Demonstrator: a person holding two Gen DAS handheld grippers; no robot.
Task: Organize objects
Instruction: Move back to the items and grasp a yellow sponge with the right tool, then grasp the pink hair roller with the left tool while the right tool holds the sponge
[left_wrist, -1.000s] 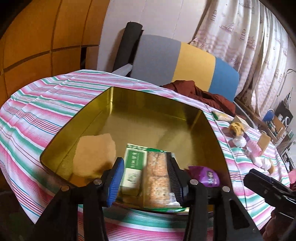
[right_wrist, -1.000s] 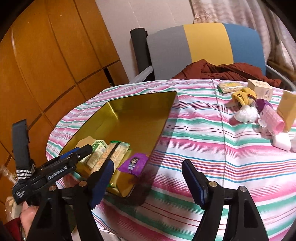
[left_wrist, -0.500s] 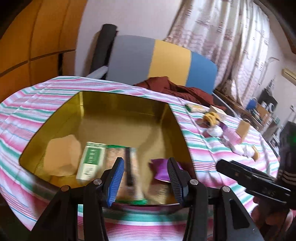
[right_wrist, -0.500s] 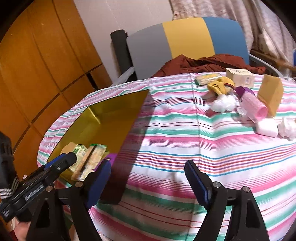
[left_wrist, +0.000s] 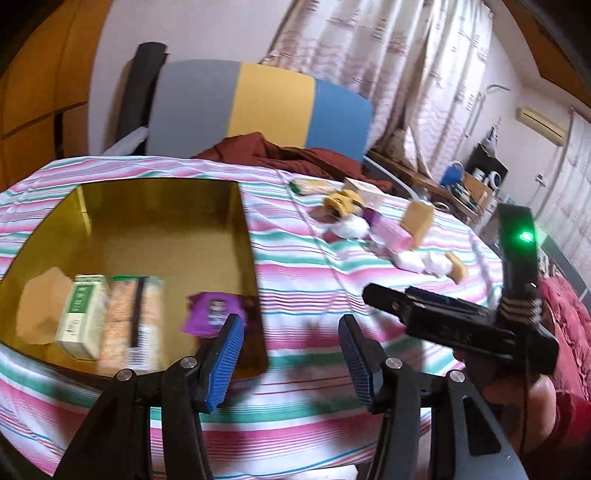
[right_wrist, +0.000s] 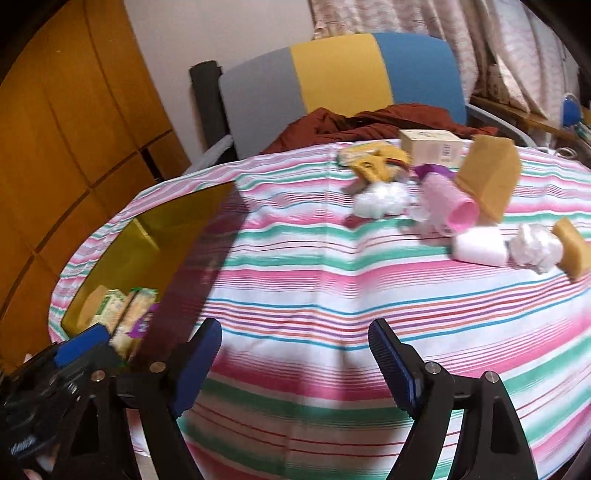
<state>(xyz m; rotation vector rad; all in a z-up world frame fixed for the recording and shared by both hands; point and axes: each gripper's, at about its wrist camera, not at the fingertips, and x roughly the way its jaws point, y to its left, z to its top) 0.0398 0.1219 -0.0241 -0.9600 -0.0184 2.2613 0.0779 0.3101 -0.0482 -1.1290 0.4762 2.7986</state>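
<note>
A gold tin (left_wrist: 243, 229) sits on the left of the striped table. In it lie a tan piece (left_wrist: 40, 306), a green-and-white box (left_wrist: 81, 314), a cracker packet (left_wrist: 133, 321) and a purple packet (left_wrist: 212, 312). My left gripper (left_wrist: 290, 328) hovers over the cloth just right of the tin's near corner, jaws opening with nothing between them. My right gripper (right_wrist: 295, 332) is open and empty above the near cloth. Farther right lie a pink roller (right_wrist: 448, 206), a tan block (right_wrist: 487, 177), a white block (right_wrist: 480, 245) and white wads (right_wrist: 380, 197).
A beige box (right_wrist: 430, 146) and a yellow clip (right_wrist: 376, 166) lie near the table's far edge. Behind it is a grey, yellow and blue chair (right_wrist: 332, 74) with a rust-red cloth (right_wrist: 369, 122). A wooden cabinet (right_wrist: 55, 147) stands on the left.
My left gripper has swung right, from around the cracker packet in the tin to over the cloth, and its jaws have widened. The right gripper has also moved right, toward the loose items.
</note>
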